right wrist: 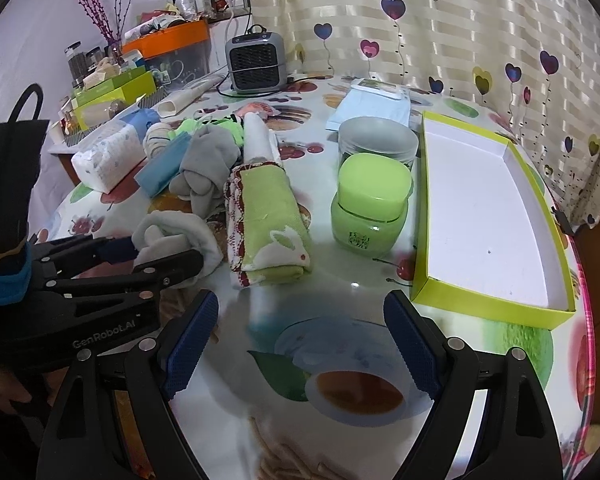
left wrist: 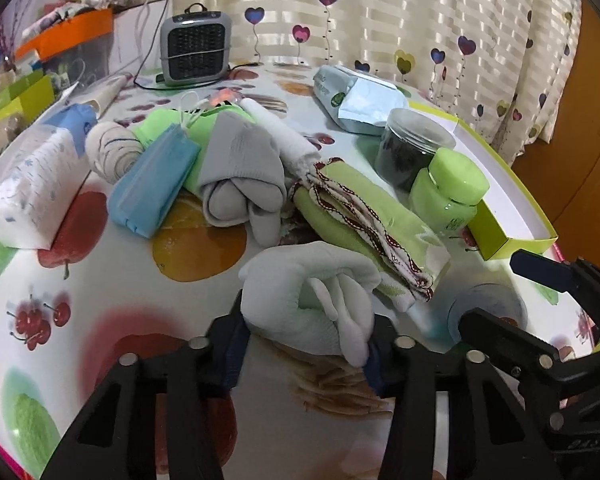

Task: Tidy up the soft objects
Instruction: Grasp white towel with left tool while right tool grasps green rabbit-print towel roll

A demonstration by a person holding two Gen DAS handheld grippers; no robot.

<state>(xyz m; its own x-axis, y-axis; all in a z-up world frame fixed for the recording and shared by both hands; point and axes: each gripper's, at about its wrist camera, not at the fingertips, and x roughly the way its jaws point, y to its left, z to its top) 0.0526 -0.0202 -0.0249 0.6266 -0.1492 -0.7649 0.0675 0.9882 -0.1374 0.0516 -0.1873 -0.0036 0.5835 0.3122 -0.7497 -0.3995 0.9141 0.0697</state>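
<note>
My left gripper [left wrist: 306, 344] is shut on a rolled white sock [left wrist: 312, 300], which also shows in the right wrist view [right wrist: 180, 236] between the left gripper's fingers [right wrist: 116, 250]. Beside it lies a folded green towel with a red-stitched edge [left wrist: 360, 216] [right wrist: 268, 220]. Behind are a grey sock bundle [left wrist: 240, 184] [right wrist: 204, 168], a blue folded cloth [left wrist: 152, 184], a striped sock ball [left wrist: 112, 152] and a white rolled cloth [left wrist: 280, 132]. My right gripper [right wrist: 300, 344] is open and empty above the table, in front of the towel. An empty green-rimmed box [right wrist: 492, 220] lies at the right.
A green jar [right wrist: 372, 204] [left wrist: 448, 192] and a clear-lidded jar [right wrist: 376, 140] stand between the towel and the box. A tissue pack [left wrist: 28, 188], a grey heater [left wrist: 196, 48] and a silver pouch [left wrist: 356, 96] sit further back. Cluttered boxes [right wrist: 112, 84] are at far left.
</note>
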